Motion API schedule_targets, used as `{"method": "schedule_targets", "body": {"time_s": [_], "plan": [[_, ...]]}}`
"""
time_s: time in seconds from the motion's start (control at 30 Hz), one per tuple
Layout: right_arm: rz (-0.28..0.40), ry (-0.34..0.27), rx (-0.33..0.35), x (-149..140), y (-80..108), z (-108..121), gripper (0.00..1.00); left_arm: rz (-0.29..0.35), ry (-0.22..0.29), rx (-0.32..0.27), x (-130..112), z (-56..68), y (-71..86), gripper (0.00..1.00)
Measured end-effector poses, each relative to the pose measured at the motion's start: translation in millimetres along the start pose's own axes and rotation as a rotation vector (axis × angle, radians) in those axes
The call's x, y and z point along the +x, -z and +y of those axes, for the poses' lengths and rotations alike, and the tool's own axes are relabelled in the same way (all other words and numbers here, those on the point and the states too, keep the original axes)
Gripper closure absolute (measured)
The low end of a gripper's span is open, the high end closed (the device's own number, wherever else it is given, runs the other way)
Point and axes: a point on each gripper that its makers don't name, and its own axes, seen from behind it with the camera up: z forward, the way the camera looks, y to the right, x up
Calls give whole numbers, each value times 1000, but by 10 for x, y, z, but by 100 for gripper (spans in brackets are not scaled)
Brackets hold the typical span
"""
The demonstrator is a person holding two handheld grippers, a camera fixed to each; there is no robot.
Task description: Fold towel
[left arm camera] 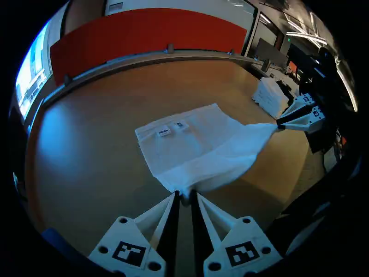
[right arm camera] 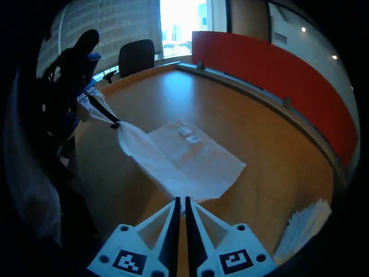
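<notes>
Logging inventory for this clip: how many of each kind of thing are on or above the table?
towel: 1
stack of towels: 1
grippers: 2, left gripper and right gripper
Total: 4

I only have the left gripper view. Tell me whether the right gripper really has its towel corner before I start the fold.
Observer: Yes. Seen close up in the right gripper view, the right gripper has both fingers pressed on the towel at its near corner.
Operator: Report my left gripper from outside.
Observer: The left gripper pinches the other corner, held up off the table, with the cloth sagging between the two grippers.
Operator: Say what lies beyond it.
Observer: A black office chair stands at the table's far end, under a bright window.
</notes>
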Motion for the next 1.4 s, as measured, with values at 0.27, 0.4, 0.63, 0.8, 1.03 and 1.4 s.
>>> {"method": "schedule_targets", "body": {"time_s": [0.27,0.4,0.63,0.8,1.03,1.4], "plan": [[9,1,-2,70,-63,79,92,15,-2,-3,123,-40,-73,83],[15,0,-10,96,-111,119,92,18,-9,3,179,-69,-114,83],[19,4,-24,125,-105,154,90,17,-8,-4,183,-48,-139,83],[14,3,-37,107,-110,187,89,14,-10,-2,166,-49,-143,83],[9,-3,-63,83,-131,229,56,15,-7,-2,168,-46,-141,83],[3,-14,-60,22,-168,172,40,13,-5,1,159,-58,-130,83]]}}
